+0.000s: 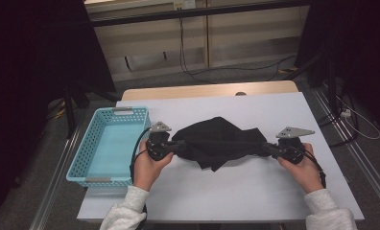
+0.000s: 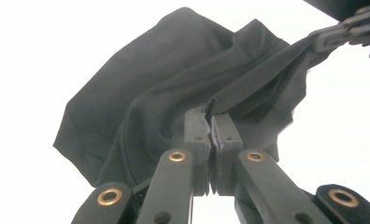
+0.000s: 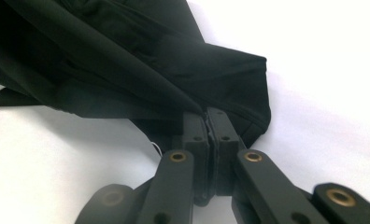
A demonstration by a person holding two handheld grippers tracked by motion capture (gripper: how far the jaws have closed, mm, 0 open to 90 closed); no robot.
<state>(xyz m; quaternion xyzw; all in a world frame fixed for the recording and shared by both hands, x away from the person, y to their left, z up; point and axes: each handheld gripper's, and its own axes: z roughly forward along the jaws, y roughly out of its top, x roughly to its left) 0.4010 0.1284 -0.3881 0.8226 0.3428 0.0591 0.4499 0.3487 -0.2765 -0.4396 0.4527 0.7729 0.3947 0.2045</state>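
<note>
A black cloth [image 1: 217,139] lies crumpled on the white table [image 1: 236,187], stretched between both grippers. My left gripper [image 1: 180,146] pinches its left edge, and in the left gripper view the cloth [image 2: 164,88] is clamped between the shut jaws of that gripper [image 2: 212,122]. My right gripper [image 1: 268,149] holds the cloth's right edge. In the right gripper view a fold of the cloth [image 3: 141,70] runs into the closed tips of the right gripper [image 3: 206,114]. The far right gripper [image 2: 346,30] appears at the top right of the left gripper view, gripping the taut cloth.
A light blue plastic basket [image 1: 82,163] sits at the table's left edge, beside my left hand. Behind the table are a wooden strip [image 1: 207,89], cables on the floor and dark stands at both sides.
</note>
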